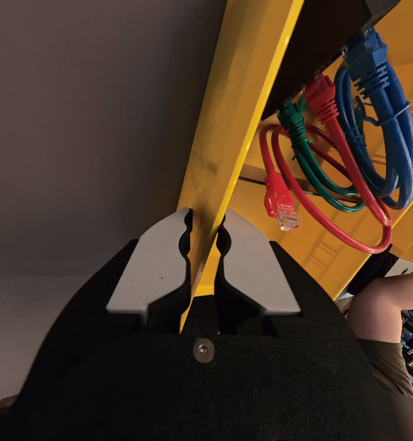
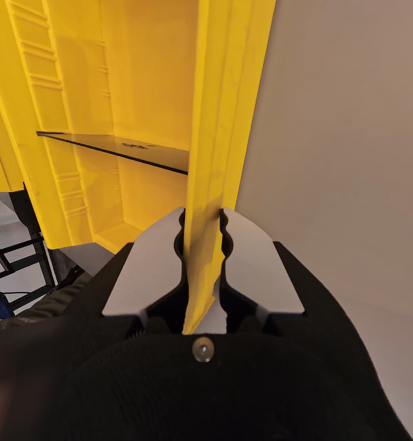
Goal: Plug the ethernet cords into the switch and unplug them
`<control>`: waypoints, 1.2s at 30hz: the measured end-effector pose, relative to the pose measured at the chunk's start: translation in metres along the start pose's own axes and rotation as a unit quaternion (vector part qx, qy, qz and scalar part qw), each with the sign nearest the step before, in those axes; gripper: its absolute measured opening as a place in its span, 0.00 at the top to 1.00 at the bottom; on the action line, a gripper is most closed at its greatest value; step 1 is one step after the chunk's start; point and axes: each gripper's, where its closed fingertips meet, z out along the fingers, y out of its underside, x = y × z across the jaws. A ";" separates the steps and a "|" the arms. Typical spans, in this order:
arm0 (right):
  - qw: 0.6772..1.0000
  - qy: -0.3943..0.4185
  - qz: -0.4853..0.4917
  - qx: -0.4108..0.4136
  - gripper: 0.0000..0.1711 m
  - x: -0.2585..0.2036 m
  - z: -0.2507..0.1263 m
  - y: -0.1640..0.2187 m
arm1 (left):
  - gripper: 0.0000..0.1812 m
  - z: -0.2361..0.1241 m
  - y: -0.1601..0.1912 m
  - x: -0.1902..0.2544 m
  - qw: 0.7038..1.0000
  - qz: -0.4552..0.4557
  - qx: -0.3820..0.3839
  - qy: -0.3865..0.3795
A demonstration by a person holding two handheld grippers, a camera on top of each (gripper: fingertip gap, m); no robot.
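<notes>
Both tongs pinch the yellow bin's (image 2: 153, 95) rim: left gripper (image 1: 204, 217), right gripper (image 2: 201, 214). Switch (image 1: 320, 59) is inside, blue (image 1: 377, 107) and green (image 1: 303, 143) cords plugged, red plug (image 1: 280, 205) dangling. Risk: tilted bin slips, cords snag.

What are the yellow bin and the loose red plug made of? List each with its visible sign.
Yellow bin: likely moulded plastic, smooth and slightly glossy; ribbed walls show.
Red ethernet plug: clear hard plastic tip, see-through; soft-looking matte red boot behind it, probably rubbery.
</notes>
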 end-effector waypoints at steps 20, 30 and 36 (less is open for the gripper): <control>1.000 -0.001 0.000 0.012 0.85 0.005 -0.001 -0.004 | 0.89 -0.004 -0.003 -0.008 0.998 -0.004 0.041 0.036; 1.000 -0.017 0.022 0.014 0.84 0.003 0.000 -0.001 | 0.88 -0.013 -0.006 -0.003 0.992 0.008 0.086 0.097; 1.000 -0.014 0.025 -0.004 0.84 0.000 0.001 0.007 | 0.88 -0.044 -0.021 0.000 0.977 0.016 0.150 0.153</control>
